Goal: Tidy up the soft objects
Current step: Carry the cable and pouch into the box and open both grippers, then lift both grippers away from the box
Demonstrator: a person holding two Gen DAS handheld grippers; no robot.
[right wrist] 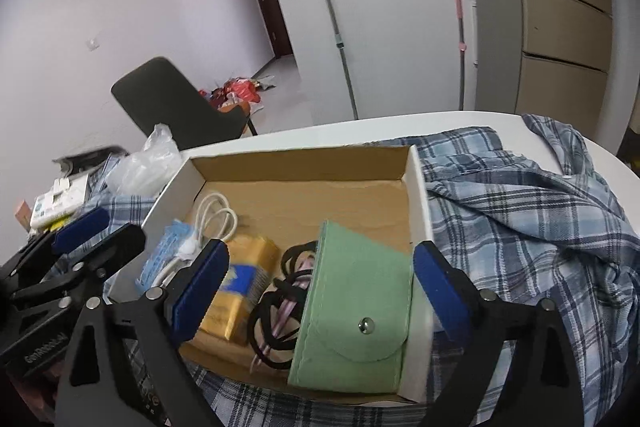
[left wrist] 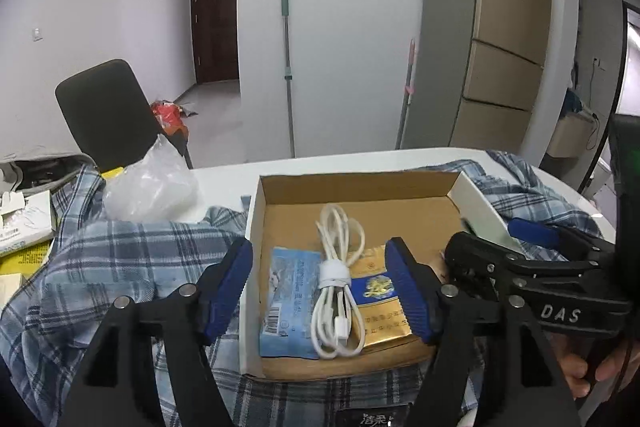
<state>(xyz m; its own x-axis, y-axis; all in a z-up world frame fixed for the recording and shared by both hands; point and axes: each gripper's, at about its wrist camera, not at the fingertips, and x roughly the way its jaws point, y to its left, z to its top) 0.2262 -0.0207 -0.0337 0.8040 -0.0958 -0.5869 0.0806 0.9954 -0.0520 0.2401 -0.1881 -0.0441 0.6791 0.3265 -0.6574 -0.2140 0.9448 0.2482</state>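
An open cardboard box [left wrist: 360, 187] [right wrist: 420, 187] sits on a blue plaid shirt [left wrist: 120, 259] [right wrist: 540, 227] on a white table. Inside lie a blue tissue pack [left wrist: 286, 303] [right wrist: 160, 263], a coiled white cable [left wrist: 334, 287] [right wrist: 212, 219], a gold and blue pack [left wrist: 380, 303] [right wrist: 236, 291], black hair ties [right wrist: 280, 307] and a green felt pouch [right wrist: 356, 315]. My left gripper [left wrist: 324, 291] is open above the box's near left part. My right gripper [right wrist: 320, 291] is open, straddling the pouch and hair ties; it also shows in the left wrist view [left wrist: 504, 243].
A clear plastic bag [left wrist: 152, 183] [right wrist: 140, 163] and boxes and papers [left wrist: 24, 227] [right wrist: 56, 203] lie at the table's left. A black chair [left wrist: 108, 115] [right wrist: 176, 107] stands behind the table. Two mops [left wrist: 286, 67] lean on the wall beside a fridge [left wrist: 500, 27].
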